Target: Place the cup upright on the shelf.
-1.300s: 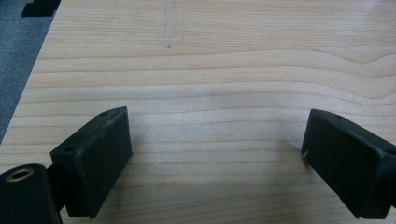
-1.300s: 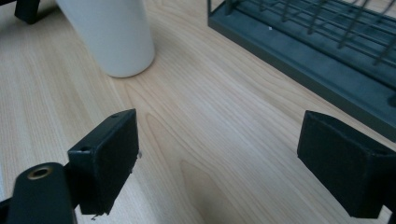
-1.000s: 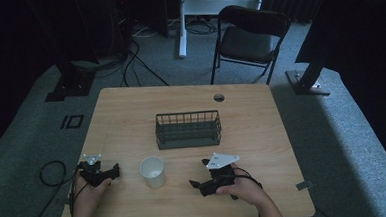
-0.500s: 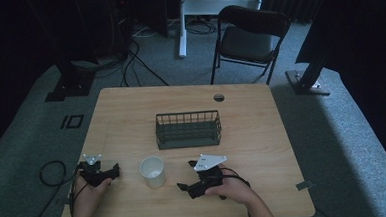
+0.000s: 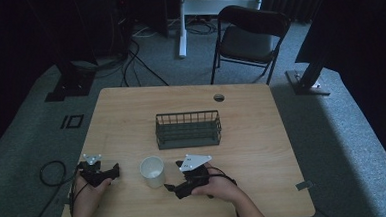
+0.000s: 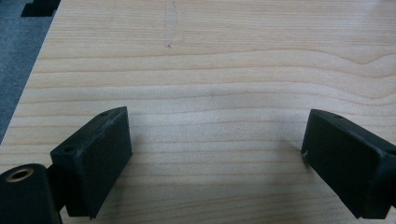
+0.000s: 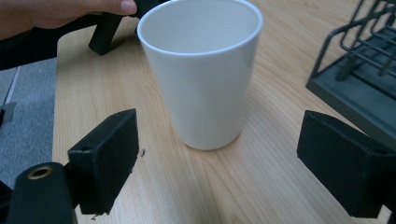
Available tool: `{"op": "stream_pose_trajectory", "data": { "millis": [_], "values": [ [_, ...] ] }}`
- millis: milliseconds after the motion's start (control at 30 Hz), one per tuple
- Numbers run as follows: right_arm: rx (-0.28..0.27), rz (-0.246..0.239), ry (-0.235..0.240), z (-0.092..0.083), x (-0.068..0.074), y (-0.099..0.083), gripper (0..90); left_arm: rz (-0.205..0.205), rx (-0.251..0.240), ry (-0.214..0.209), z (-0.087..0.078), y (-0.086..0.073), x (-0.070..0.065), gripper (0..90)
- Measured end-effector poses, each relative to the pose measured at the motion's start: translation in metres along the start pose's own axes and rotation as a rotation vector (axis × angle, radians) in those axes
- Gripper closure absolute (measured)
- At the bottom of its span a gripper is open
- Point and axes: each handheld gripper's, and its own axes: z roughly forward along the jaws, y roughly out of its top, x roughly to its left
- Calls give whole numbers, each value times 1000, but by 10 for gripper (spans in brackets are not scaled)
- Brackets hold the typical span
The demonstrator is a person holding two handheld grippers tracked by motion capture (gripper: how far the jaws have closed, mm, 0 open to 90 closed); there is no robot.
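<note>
A white cup (image 5: 153, 171) stands upright and empty on the wooden table (image 5: 262, 135), near its front edge. My right gripper (image 5: 172, 188) sits just right of the cup and points at it. In the right gripper view the cup (image 7: 201, 74) stands a little beyond my open right gripper (image 7: 219, 163), whose jaws are spread wider than the cup and do not touch it. My left gripper (image 5: 115, 171) rests on the table left of the cup. In the left gripper view my left gripper (image 6: 215, 158) is open over bare wood.
A dark wire basket (image 5: 188, 129) stands mid-table behind the cup; its corner (image 7: 359, 79) shows at the right of the right gripper view. The other hand and its gripper (image 7: 105, 30) lie beyond the cup. A folding chair (image 5: 250, 38) stands past the table.
My right gripper has slid left across the table toward the cup and now faces it. The left gripper, the cup and the basket have not moved.
</note>
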Motion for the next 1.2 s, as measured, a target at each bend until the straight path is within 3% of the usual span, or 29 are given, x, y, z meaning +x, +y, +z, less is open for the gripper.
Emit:
{"op": "stream_pose_trajectory", "data": {
  "millis": [933,1200],
  "values": [
    [-38,-41,34,44,7,22,127,2,1,-2,0,0,0,88],
    [-51,-48,23,53,7,27,134,2,1,-1,0,0,0,89]
  ]
}}
